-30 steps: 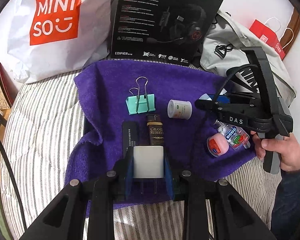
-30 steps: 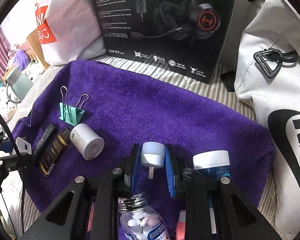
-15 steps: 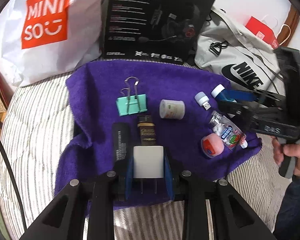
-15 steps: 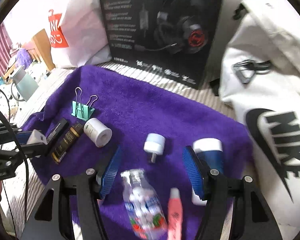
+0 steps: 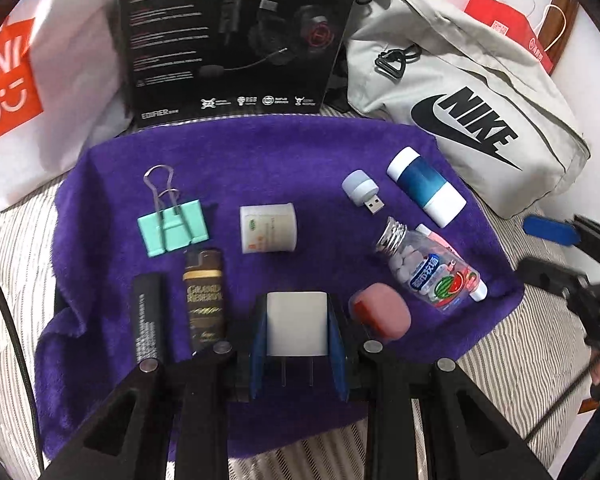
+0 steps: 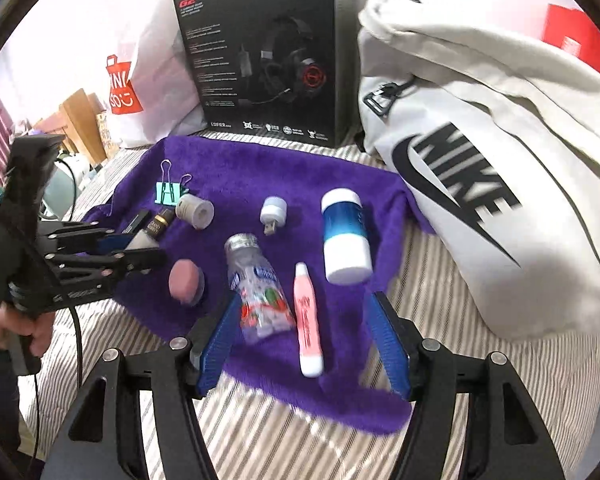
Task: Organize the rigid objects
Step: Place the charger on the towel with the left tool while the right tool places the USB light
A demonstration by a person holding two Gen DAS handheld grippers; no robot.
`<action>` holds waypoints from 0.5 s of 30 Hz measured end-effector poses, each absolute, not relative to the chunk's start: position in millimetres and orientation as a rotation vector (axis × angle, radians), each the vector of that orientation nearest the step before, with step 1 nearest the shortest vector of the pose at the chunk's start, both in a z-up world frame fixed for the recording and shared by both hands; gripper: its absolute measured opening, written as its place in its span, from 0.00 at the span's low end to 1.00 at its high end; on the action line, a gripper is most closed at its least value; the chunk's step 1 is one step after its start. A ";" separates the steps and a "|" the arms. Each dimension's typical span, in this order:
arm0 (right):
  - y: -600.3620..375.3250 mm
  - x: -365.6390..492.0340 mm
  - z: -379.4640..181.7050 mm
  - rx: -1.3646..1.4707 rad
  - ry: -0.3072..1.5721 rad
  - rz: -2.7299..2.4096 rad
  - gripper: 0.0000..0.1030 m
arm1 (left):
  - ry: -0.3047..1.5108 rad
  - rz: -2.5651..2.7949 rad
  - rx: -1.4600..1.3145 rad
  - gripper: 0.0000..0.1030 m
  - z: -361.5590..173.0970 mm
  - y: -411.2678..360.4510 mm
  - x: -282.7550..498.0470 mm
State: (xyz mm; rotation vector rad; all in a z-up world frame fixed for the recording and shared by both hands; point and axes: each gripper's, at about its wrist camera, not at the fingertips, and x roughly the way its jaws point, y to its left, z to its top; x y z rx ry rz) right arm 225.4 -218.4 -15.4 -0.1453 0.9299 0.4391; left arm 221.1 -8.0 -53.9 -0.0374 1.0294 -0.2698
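Note:
A purple towel [image 5: 284, 152] on the striped bed holds the small objects. My left gripper [image 5: 298, 328] is shut on a white plug adapter [image 5: 296, 328], low over the towel's front edge, between a brown lighter [image 5: 204, 300] and a pink sponge [image 5: 380, 316]. My right gripper [image 6: 304, 316] is open and empty, pulled back over the towel's near edge, above a candy bottle [image 6: 260, 292] and a pink tube [image 6: 308, 320]. A small USB light [image 6: 272, 212] lies free on the towel beside a blue-white bottle [image 6: 346, 236]. The left gripper also shows in the right wrist view [image 6: 136, 248].
A mint binder clip [image 5: 174, 226], a white roll [image 5: 268, 228] and a black stick [image 5: 148, 320] lie on the towel's left half. A black headset box [image 5: 236, 32], a Miniso bag [image 5: 16, 80] and a grey Nike bag [image 5: 468, 120] stand behind.
My right gripper opened, let go of the USB light on the towel and drew back toward the near right. My left gripper kept its hold on the plug adapter and shifted right.

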 end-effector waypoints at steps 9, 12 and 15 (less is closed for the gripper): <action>-236.4 205.2 -26.2 -0.103 0.955 0.438 0.65 | 1.048 -0.242 -0.002 0.25 -62.2 -19.1 232.9; -238.7 206.0 -31.2 -0.094 0.969 0.433 0.65 | 1.054 -0.240 0.018 0.25 -63.9 -23.3 233.3; -240.4 206.2 -34.3 -0.083 0.976 0.436 0.65 | 1.055 -0.236 0.023 0.25 -63.4 -25.6 235.8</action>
